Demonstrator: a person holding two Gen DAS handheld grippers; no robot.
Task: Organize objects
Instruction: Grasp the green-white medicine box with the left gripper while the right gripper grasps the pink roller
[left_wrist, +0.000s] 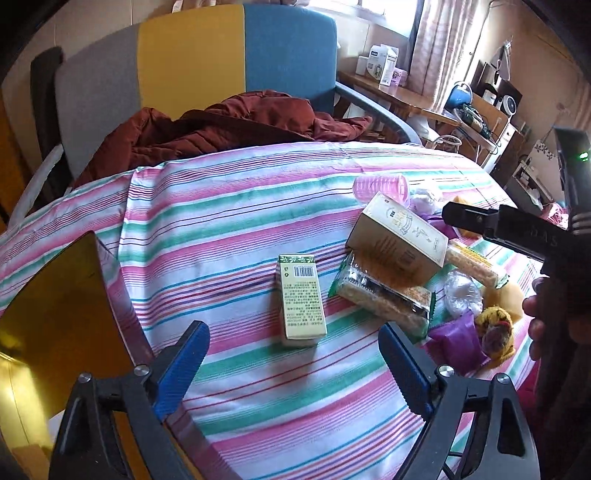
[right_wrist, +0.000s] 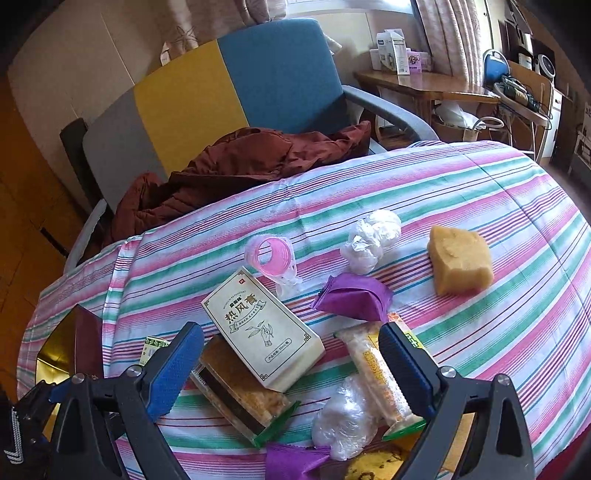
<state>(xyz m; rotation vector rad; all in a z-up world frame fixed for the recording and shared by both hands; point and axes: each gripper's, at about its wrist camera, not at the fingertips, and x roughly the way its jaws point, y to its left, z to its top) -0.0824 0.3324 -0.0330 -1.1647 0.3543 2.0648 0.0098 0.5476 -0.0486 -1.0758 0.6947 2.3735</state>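
While the left tool (left_wrist: 293, 363) hangs with its blue pads apart and nothing between them, a small green-and-cream carton (left_wrist: 301, 299) lies flat on the striped worktop (left_wrist: 221, 206) just ahead of its tips, barcode face up. No bin or tray shows in either view; everything lies loose on the cloth.

Ahead and right of the left tool a larger cream box (left_wrist: 397, 240) leans across a clear cracker pack (left_wrist: 384, 299), and a second cracker pack (left_wrist: 471, 264) lies beyond it. The right tool (right_wrist: 291, 362) also stands apart, empty, above that same heap.

Counted from the right wrist view: two cartons, two cracker packs, two purple wrappers (right_wrist: 352, 301), two balls of crumpled clear plastic (right_wrist: 371, 240), one pink ribbed cup (right_wrist: 273, 256) on its side, and one tan sponge block (right_wrist: 460, 264) farthest right of the tool, well apart from the rest.
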